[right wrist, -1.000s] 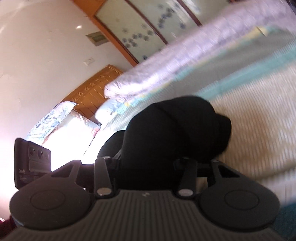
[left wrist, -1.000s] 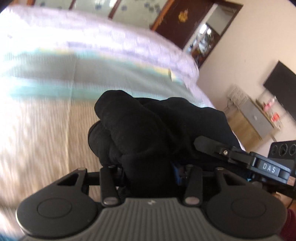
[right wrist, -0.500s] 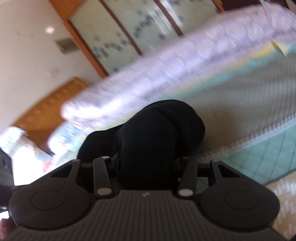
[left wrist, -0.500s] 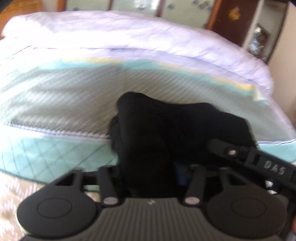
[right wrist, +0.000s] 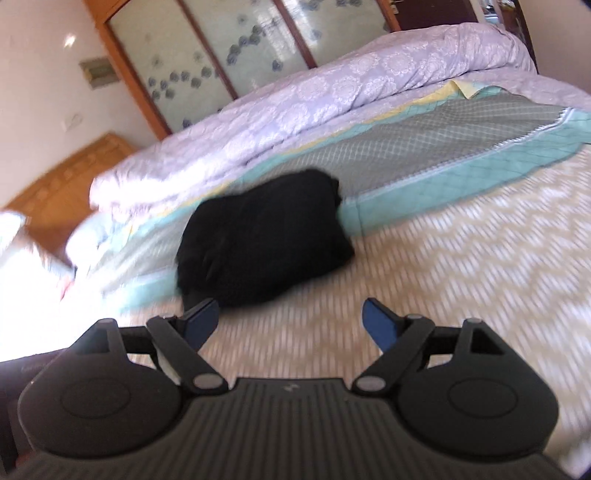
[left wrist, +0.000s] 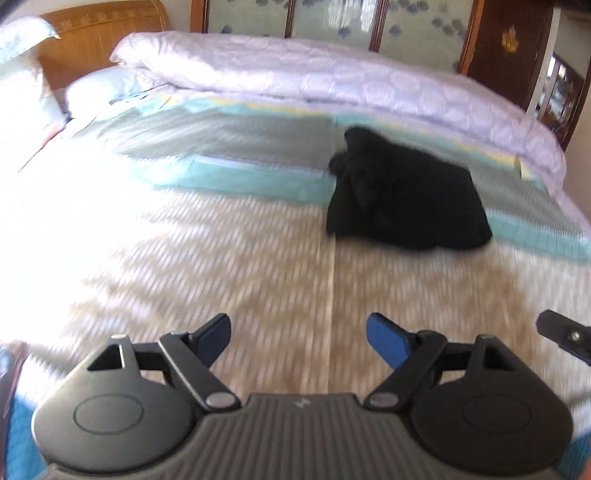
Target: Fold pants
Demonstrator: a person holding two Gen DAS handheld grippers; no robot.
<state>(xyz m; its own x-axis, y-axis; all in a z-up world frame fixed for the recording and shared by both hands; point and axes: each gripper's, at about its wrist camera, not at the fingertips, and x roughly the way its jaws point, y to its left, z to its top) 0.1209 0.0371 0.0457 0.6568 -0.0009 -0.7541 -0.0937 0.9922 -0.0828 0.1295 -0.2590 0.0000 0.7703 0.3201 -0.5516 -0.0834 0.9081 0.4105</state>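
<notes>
Pants (left wrist: 406,199): a black folded bundle lying on my bed (left wrist: 221,258); it rests across the edge where the teal-bordered grey quilt (left wrist: 240,147) meets the beige zigzag cover; no tool touches it
Left tool (left wrist: 298,338): mine, jaws wide with nothing between them; they have just been opening; the pants lie well ahead and to the right; beige cover shows below the blue pads
Right tool (right wrist: 290,319): mine, jaws wide and empty; they have just been opening too; the pants lie just beyond the left finger, apart from it
Beyond the pants: a lilac duvet (right wrist: 332,99) bunched along the far side of the bed; a pillow (left wrist: 99,88) and wooden headboard (left wrist: 99,33) at the left; patterned glass doors (right wrist: 221,48) behind
</notes>
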